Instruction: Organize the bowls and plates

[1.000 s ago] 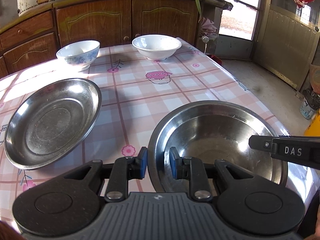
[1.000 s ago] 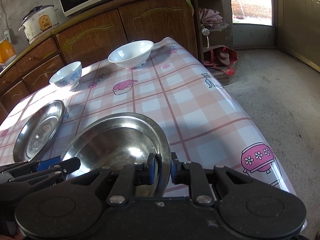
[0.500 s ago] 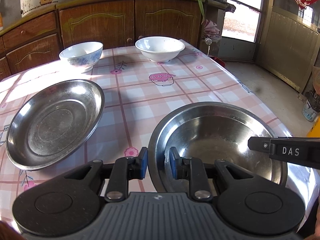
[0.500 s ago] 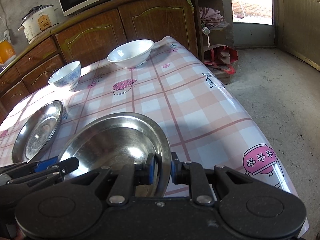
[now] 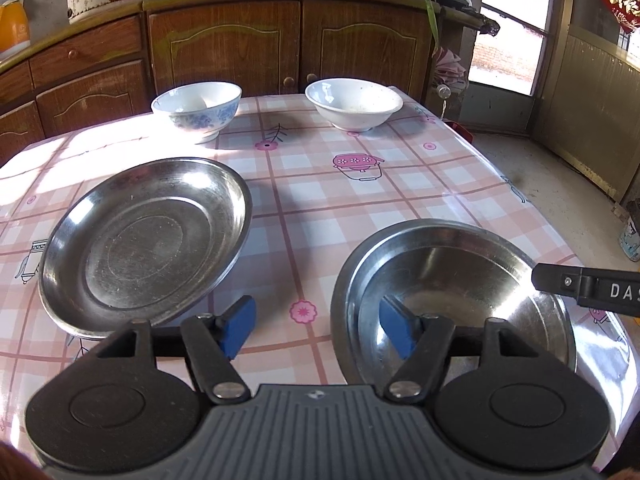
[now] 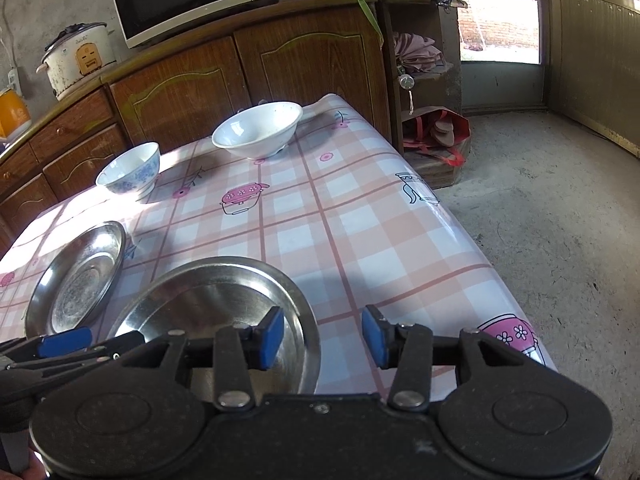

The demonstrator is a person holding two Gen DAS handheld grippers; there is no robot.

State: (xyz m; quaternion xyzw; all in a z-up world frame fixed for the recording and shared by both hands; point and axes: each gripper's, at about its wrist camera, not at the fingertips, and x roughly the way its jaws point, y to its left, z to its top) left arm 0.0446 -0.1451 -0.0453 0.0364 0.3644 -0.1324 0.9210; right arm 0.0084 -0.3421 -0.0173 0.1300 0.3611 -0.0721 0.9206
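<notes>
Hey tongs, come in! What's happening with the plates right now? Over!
Both tongs open: left tongs, right tongs, each straddling near steel plate rim. Second plate, two bowls untouched. Nothing blocking.

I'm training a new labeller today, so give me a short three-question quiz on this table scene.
1. True or false: the left gripper is clamped on a plate.
2. How many bowls stand at the far end of the table?
3. Which dish sits between the open jaws of the right gripper: A, the flowered bowl; B, the near steel plate; C, the far steel plate?

Key: 1 false; 2 two, the flowered bowl and the white bowl; 3 B.
</notes>
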